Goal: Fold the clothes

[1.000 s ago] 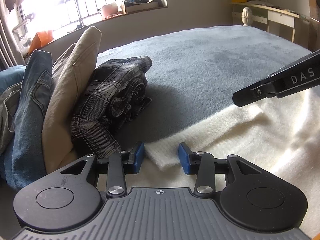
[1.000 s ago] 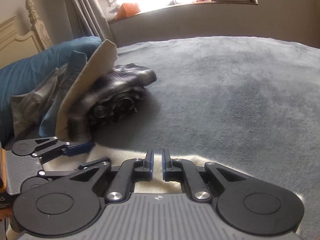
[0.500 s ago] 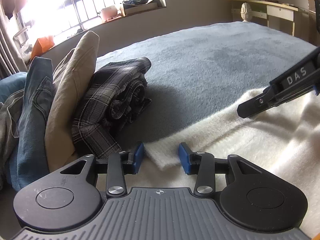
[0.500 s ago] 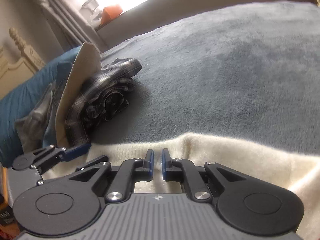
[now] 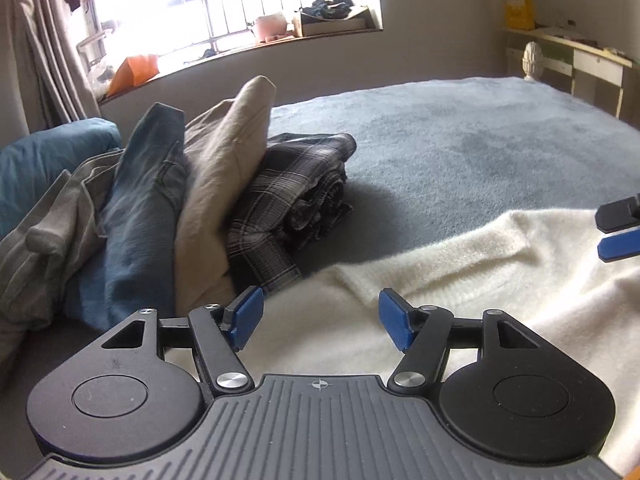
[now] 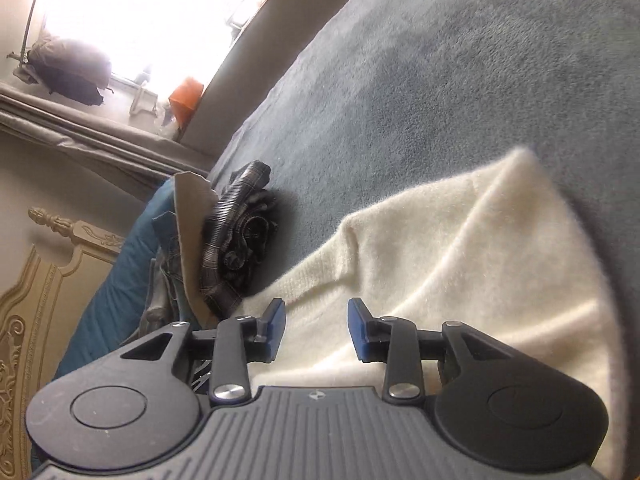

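Cream sweater (image 5: 460, 280) lies below both opening hand-held grippers — unpinched.

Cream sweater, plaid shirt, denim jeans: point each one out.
cream sweater (image 5: 460, 276), left wrist view, on the fuzzy knit near its folded edge.
plaid shirt (image 5: 288, 184), left wrist view, on the checked top face of the bundle.
denim jeans (image 5: 140, 200), left wrist view, on the upright blue leg.

Both grippers' fingers (image 5: 246, 316) now off sweater (image 5: 460, 280)
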A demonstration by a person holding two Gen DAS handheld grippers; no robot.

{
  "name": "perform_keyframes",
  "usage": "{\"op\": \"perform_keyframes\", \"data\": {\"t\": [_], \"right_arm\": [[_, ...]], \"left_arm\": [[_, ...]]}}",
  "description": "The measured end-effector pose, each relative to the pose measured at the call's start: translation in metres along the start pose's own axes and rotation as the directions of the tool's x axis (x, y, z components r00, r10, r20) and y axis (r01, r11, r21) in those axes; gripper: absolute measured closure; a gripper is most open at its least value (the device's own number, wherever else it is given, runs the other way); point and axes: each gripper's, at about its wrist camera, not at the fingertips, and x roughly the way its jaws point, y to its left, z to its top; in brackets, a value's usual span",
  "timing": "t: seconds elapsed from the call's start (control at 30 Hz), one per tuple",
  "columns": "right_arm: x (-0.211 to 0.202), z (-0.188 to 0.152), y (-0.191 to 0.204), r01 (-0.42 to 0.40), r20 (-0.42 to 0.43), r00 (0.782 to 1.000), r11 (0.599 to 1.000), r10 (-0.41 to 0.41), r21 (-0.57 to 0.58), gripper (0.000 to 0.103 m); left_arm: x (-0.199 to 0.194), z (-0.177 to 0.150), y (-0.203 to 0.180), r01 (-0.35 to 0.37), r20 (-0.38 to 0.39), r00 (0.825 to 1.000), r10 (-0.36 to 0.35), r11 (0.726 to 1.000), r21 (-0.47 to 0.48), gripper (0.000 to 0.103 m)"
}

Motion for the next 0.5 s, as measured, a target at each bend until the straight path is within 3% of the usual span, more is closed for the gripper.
{"op": "perform_keyframes", "data": {"t": [0.23, 0.5], "right_arm": [[-0.053, -0.044, -0.004, -0.021, 0.019, 1.0, 1.0, 0.021, 0.002, 0.062], [-0.13, -0.108, -0.023, 0.036, 0.025, 0.999, 0.996, -0.034, -0.076, 0.059]], "left_arm": [[-0.079, -0.029, 0.014, 0.125, -0.05, 0.99, -0.128, 0.99, -0.057, 0.031], [-0.156, -0.096, 0.033, 0.248, -0.177, 0.943, -0.283, 0.949, -0.197, 0.03]]}}
